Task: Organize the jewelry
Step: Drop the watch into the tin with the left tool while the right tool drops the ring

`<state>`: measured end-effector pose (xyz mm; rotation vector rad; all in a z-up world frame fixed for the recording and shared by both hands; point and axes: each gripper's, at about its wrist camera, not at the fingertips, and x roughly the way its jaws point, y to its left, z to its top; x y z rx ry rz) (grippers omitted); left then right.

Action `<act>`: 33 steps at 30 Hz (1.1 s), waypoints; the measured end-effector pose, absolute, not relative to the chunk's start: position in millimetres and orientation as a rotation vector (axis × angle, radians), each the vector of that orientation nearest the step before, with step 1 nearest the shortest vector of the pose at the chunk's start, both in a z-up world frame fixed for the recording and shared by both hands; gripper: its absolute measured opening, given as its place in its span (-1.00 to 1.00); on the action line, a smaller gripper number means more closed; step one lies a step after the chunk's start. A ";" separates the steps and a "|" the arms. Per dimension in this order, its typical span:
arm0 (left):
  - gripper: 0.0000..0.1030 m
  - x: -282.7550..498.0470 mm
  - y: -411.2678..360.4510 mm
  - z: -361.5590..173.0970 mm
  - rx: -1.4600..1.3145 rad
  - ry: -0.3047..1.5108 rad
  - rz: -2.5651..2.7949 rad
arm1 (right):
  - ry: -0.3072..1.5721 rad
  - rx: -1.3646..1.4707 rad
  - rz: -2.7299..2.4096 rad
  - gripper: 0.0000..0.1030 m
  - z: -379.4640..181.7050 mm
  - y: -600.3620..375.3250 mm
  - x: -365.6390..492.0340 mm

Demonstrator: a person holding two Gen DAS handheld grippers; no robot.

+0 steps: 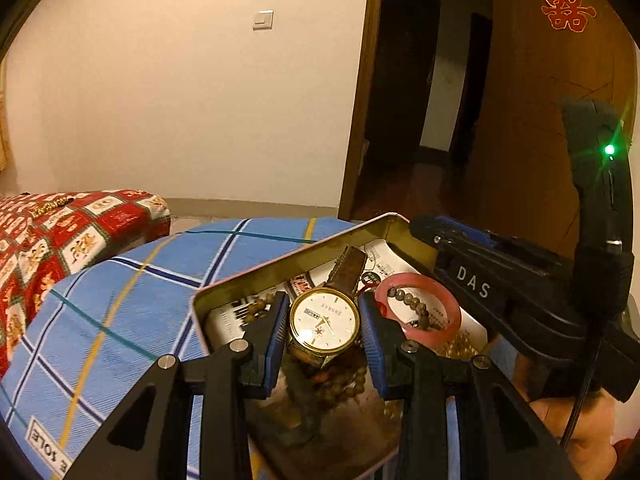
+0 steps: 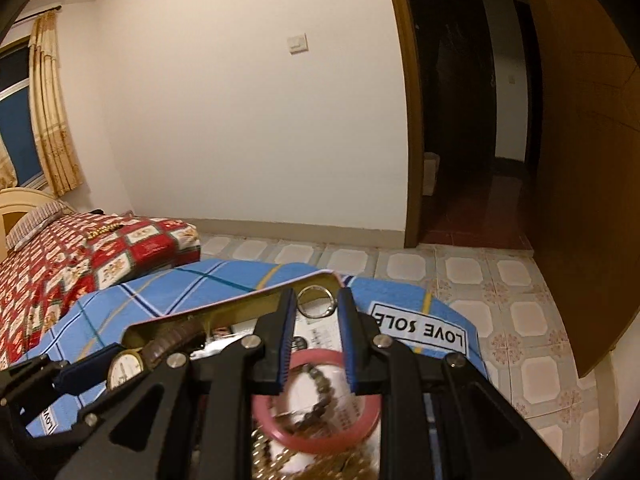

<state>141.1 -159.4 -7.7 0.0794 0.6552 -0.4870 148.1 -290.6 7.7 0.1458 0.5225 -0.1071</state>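
Note:
An open metal tin [image 1: 224,280] sits on a blue plaid cloth. My left gripper [image 1: 325,320] is open, its blue pads either side of a gold watch [image 1: 323,320] with a white face and brown strap, propped in the tin. A pink bangle [image 1: 420,308] with a dark bead bracelet [image 1: 412,304] across it lies to its right. My right gripper [image 2: 318,340] is open above the pink bangle [image 2: 316,436], inside the tin [image 2: 224,312]. A silver ring [image 2: 318,300] lies in the tin's far corner. The watch [image 2: 126,368] shows at left. A gold chain [image 2: 288,464] lies at the bottom.
Brown wooden beads [image 1: 344,384] lie in the tin's near end. A bed with a red patterned quilt [image 2: 80,256] stands at the left, with a gold bracelet [image 2: 102,231] on it. Tiled floor [image 2: 500,300] and an open doorway [image 2: 460,120] lie to the right.

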 end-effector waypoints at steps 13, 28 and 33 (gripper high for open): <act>-0.30 154.8 -170.1 -30.5 0.049 0.702 -0.462 | 0.562 0.151 -0.083 -0.53 1.4 -307.7 165.5; 0.03 156.6 -172.8 -31.0 0.070 0.736 -0.436 | 0.582 0.107 -0.033 -0.23 0.4 -295.3 173.9; 0.20 157.2 -169.4 -29.9 0.045 0.743 -0.441 | 0.506 0.138 -0.075 0.40 6.3 -297.6 159.0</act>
